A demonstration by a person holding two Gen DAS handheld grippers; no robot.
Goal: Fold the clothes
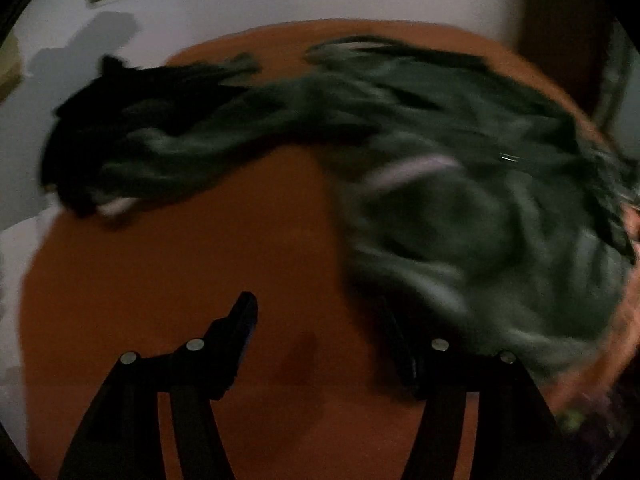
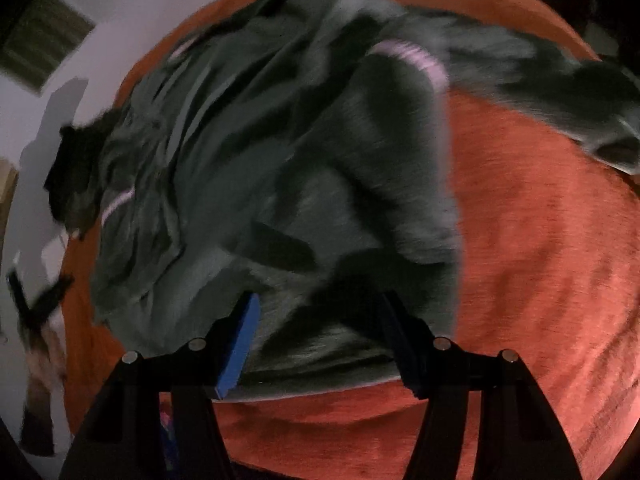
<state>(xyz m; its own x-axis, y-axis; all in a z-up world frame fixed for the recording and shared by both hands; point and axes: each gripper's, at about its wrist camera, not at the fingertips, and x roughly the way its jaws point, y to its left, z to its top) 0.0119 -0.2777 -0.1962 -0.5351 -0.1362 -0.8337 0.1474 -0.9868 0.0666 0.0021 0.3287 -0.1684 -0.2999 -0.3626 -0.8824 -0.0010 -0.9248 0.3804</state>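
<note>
A dark green sweatshirt (image 1: pixel 472 184) with a pale pink neck band (image 1: pixel 416 168) lies crumpled on the orange cover (image 1: pixel 240 248). One sleeve (image 1: pixel 224 132) stretches out to the left. My left gripper (image 1: pixel 316 304) stands open over bare cover, its right finger beside the sweatshirt's edge, with nothing between the jaws. In the right wrist view the sweatshirt (image 2: pixel 280 168) fills the middle. My right gripper (image 2: pixel 320 300) is open just above its near hem, and its blue pads (image 2: pixel 240 340) do not pinch the cloth. Both views are blurred by motion.
A black garment (image 1: pixel 88 132) lies at the far left end of the sleeve, near the cover's edge. Pale floor (image 1: pixel 48 80) surrounds the orange cover. The left gripper and a hand (image 2: pixel 40 312) show blurred at the left rim of the right wrist view. Bare cover (image 2: pixel 540 240) lies right of the sweatshirt.
</note>
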